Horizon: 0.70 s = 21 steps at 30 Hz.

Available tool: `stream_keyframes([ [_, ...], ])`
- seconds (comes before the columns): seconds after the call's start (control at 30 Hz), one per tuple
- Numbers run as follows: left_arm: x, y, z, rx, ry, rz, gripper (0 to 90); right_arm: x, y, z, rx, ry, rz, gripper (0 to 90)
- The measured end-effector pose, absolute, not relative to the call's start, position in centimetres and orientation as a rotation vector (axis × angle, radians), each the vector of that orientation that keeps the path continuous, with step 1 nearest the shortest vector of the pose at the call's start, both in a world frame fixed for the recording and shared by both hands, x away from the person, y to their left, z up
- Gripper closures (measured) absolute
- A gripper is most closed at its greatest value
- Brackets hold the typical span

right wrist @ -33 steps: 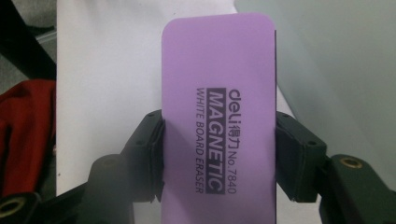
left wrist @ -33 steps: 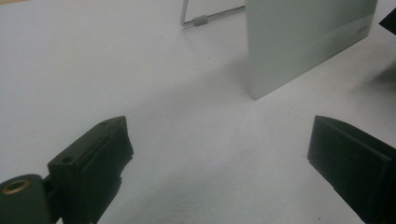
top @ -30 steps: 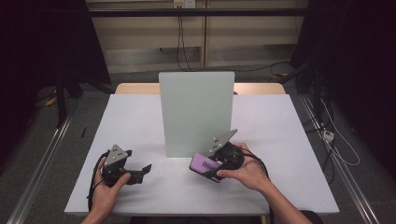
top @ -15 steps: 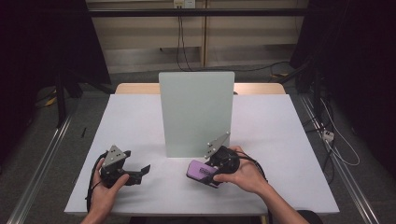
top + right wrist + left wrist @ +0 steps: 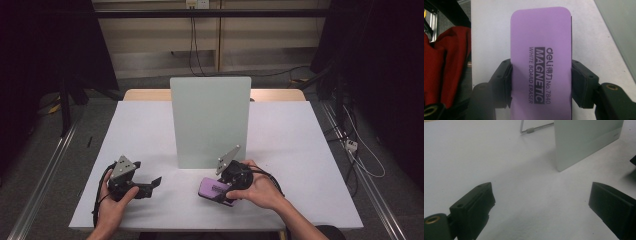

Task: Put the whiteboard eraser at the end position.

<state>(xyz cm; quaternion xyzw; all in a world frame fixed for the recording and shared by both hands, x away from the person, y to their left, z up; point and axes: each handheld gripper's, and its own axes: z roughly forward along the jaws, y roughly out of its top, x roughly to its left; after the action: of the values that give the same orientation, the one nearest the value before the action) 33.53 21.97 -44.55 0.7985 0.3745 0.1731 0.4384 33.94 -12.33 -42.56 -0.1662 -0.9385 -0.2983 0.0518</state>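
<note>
A purple magnetic whiteboard eraser (image 5: 213, 188) lies flat-side up just above the white table, in front of the upright pale whiteboard (image 5: 210, 120). My right gripper (image 5: 220, 192) is shut on it. In the right gripper view the two black jaws press on the long sides of the eraser (image 5: 540, 37), and its printed label faces the camera, with the right gripper (image 5: 541, 83) at its lower half. My left gripper (image 5: 153, 184) rests in a hand at the near left of the table, open. Bare table lies between the wide-apart jaws of the left gripper (image 5: 541, 205).
The whiteboard (image 5: 584, 142) stands on a wire foot (image 5: 530, 130) in the middle of the table (image 5: 300, 140). Red cloth (image 5: 446, 65) hangs past the table's near edge. Cables run on the floor at the right (image 5: 360, 155).
My right gripper has shifted a little to the left and toward the near edge, carrying the eraser. The left gripper has stayed put.
</note>
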Motion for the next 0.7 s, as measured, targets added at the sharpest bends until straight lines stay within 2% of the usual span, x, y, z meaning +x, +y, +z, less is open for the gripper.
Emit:
stream_keyframes([
  [0.7, 33.5, 22.0, -44.5, 1.985, 0.929, 0.430, 5.7, 33.8, -11.4, -43.9, -0.495, -2.870, -0.861, 41.7],
])
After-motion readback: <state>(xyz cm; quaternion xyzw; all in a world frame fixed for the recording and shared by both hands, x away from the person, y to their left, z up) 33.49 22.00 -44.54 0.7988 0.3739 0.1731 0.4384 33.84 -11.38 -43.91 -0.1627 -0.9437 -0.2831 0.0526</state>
